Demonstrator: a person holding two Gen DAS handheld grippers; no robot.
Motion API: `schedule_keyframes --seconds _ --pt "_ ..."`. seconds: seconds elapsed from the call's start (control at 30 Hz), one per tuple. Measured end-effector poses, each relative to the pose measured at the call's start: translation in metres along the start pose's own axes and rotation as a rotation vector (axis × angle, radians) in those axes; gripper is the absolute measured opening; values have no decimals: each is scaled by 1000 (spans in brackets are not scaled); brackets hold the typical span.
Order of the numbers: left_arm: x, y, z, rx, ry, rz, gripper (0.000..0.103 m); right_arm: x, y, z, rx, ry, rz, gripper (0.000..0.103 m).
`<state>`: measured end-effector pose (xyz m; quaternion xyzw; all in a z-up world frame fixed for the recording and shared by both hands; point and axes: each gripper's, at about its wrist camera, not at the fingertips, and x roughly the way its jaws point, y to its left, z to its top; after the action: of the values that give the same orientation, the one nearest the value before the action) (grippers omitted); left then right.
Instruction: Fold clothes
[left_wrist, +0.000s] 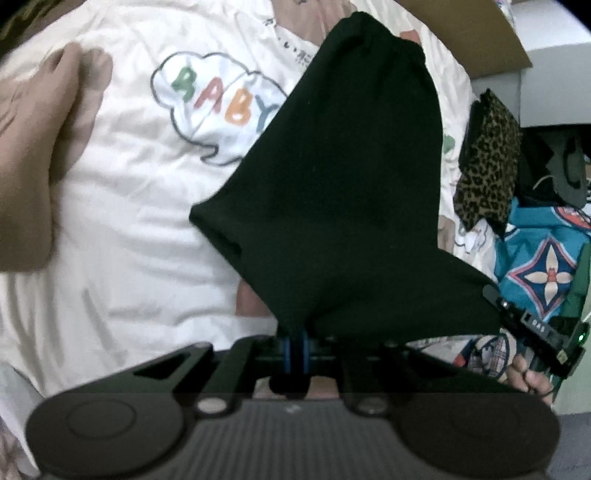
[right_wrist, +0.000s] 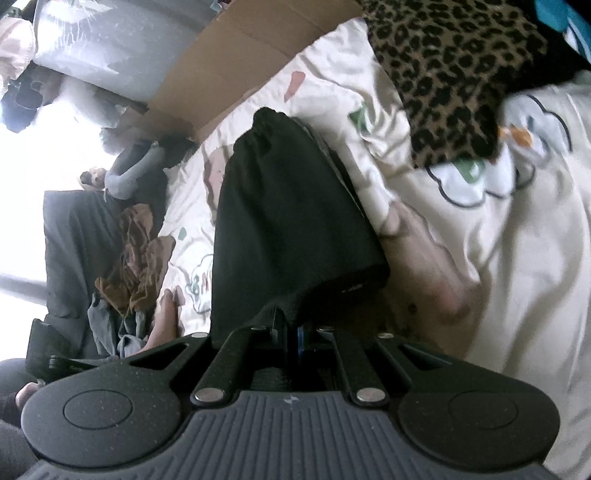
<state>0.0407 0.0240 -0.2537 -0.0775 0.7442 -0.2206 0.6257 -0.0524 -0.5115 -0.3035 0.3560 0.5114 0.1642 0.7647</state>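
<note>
Cream bedding (left_wrist: 122, 236) printed with a "BABY" cloud covers the bed beneath us, with a leopard-print cloth (right_wrist: 454, 70) and a teal patterned garment (left_wrist: 543, 266) near its far edge by a cardboard box (right_wrist: 236, 62). We hold both tools low over the bed, pointing forward. Our left claw (left_wrist: 295, 341) is clenched on one corner of the black garment (left_wrist: 343, 177), its blue pads (left_wrist: 286, 350) pressed together. Our right claw (right_wrist: 290, 332) is likewise pinched shut on the black garment's hem, so the cloth hangs stretched above the bedding.
</note>
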Motion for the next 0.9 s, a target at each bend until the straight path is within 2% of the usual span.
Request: schedule_keyframes --seconds 0.3,0.7,0.9 --pt "-11 -29 48 192 -35 85 6 16 17 30 -39 -49 -15 3" --pt "9 -48 104 365 28 174 6 45 33 66 -74 -81 -30 3" --pt "21 -55 142 452 66 185 6 59 26 76 -67 -92 -39 3"
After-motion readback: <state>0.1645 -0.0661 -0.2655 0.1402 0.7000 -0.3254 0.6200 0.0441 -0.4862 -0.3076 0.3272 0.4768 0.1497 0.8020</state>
